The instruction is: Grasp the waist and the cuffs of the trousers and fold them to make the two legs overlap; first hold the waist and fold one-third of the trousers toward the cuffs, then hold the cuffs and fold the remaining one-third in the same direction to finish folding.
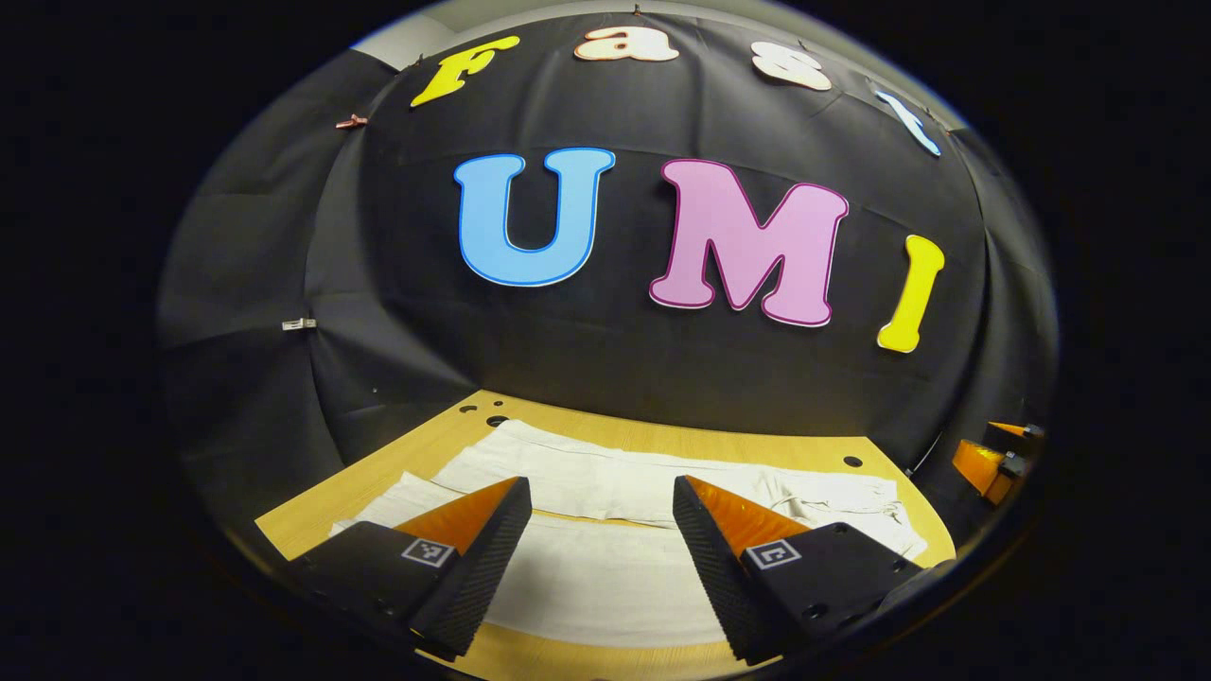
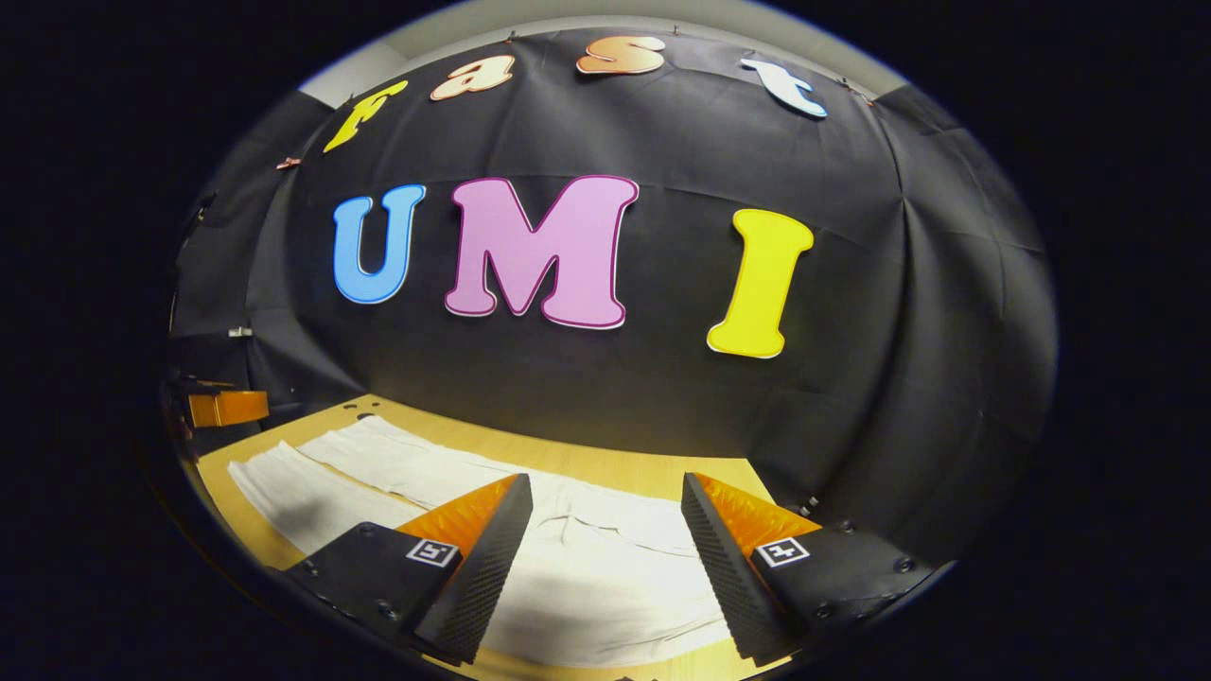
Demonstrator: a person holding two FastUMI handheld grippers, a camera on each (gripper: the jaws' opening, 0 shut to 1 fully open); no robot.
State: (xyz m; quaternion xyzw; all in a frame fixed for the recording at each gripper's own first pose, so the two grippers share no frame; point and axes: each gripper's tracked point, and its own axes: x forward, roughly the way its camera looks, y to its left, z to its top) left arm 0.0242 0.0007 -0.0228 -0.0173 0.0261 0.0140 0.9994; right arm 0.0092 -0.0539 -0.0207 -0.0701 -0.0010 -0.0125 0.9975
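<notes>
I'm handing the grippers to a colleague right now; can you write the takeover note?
Left gripper: open, holding nothing, above the legs of the trousers.
Right gripper: open, holding nothing, above the waist end.
The white trousers lie flat along the wooden table, legs side by side, cuffs toward the left gripper's side.
Done: no fold yet.
Left: overlap the legs, fold the waist third toward the cuffs, then fold the cuff third.

Open air above trousers — booth wall close behind.
</notes>
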